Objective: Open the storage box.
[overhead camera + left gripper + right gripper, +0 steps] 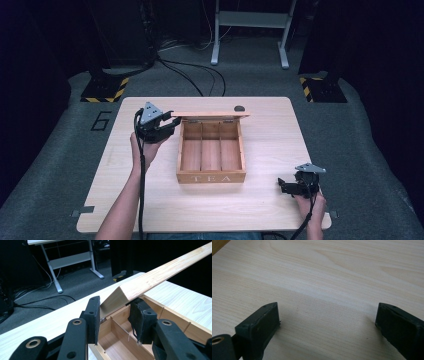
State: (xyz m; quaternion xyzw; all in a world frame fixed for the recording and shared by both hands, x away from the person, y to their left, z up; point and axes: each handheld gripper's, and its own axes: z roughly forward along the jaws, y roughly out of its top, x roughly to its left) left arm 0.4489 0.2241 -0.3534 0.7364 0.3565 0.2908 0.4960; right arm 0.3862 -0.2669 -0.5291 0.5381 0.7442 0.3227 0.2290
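A wooden tea box [210, 155] marked TEA stands mid-table, with three bare compartments [117, 340] inside. Its lid [210, 114] is raised on the hinges along the far side. My left gripper [174, 122] is at the lid's left end. In the left gripper view the left gripper [115, 308] has its pads on either side of the lid's corner [140, 285] and is shut on it. My right gripper [282, 185] rests low over the table's near right corner. Seen in its own view, the right gripper [328, 312] is open, with bare tabletop between the jaws.
A small dark round object [239, 108] lies on the table [270, 145] just behind the lid's right end. Past the far edge are floor cables [200, 75], a white desk frame [250, 30] and black stands with striped bases [105, 90].
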